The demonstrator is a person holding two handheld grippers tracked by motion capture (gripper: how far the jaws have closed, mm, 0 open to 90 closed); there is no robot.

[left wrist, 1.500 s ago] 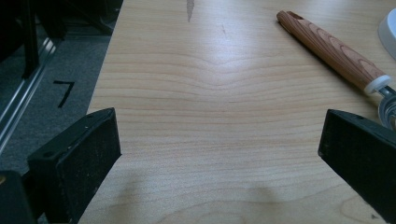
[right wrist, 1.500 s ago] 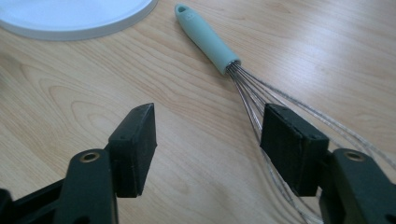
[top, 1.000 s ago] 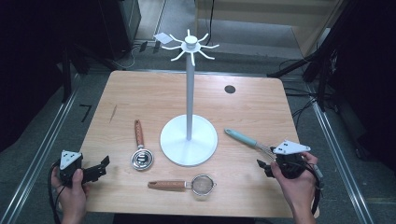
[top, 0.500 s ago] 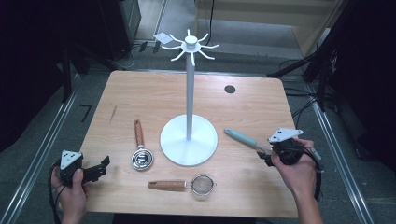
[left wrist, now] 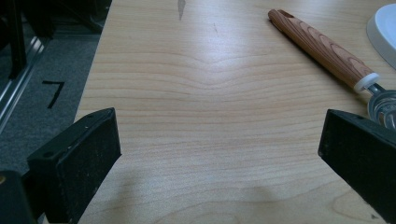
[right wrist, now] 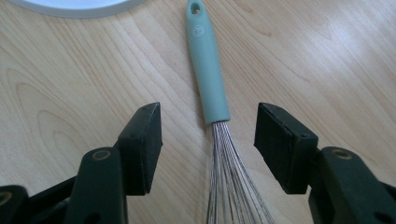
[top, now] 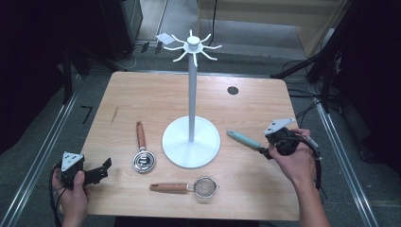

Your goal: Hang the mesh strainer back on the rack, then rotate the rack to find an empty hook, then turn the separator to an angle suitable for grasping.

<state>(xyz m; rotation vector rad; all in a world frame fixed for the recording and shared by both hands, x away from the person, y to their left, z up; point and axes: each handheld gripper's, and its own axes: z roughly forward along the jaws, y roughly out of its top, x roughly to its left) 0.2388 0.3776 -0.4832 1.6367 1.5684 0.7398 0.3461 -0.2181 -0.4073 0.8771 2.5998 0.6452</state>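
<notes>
A whisk with a pale green handle (top: 243, 140) (right wrist: 208, 74) lies on the table right of the white hook stand (top: 191, 142). My right gripper (top: 265, 152) (right wrist: 208, 116) hovers over it where the handle meets the wires. Its jaws have just been closing and stand apart on either side of the whisk without touching it. My left gripper (top: 104, 168) (left wrist: 219, 121) rests open at the table's front left corner, nothing between its pads. Ahead of it lies a metal scoop with a wooden handle (top: 140, 137) (left wrist: 322, 49).
A small mesh strainer with a wooden handle (top: 205, 187) lies near the front edge, in front of the stand's round base (right wrist: 74, 3) (left wrist: 385, 28). A dark round hole (top: 232, 90) marks the far right of the wooden table (top: 151, 99). Dark floor and cables surround the table.
My right hand has moved away from the front edge and slightly left, along the whisk toward its handle, and its jaws have narrowed. The left hand has stayed still.
</notes>
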